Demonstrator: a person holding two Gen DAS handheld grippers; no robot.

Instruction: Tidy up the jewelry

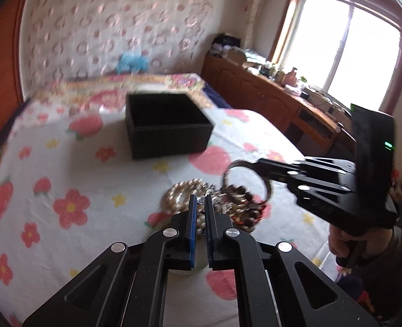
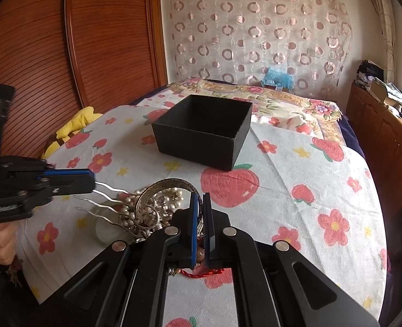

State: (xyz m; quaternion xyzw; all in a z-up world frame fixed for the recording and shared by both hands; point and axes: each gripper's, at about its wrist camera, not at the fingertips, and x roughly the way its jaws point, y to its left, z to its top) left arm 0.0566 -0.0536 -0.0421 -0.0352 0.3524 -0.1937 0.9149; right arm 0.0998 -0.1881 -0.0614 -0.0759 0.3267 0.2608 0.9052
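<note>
While the left gripper (image 2: 93,182) pinches the wavy silver wire hairpin (image 2: 107,193) with its jaws squeezed tight, the right gripper (image 2: 201,199) is clamped on the wide silver metal bangle (image 2: 164,184). Both pieces are lifted just above the heap of pearl beads and chains (image 2: 157,207). This pile sits on the white cloth with red flowers (image 2: 296,169). Farther back on the cloth stands the open black square box (image 2: 201,143), well apart from the pile.

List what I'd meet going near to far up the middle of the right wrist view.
Right gripper, shut on the silver bangle → strawberry-print cloth → open black box → floral quilt → blue bag → circle-patterned curtain.
</note>
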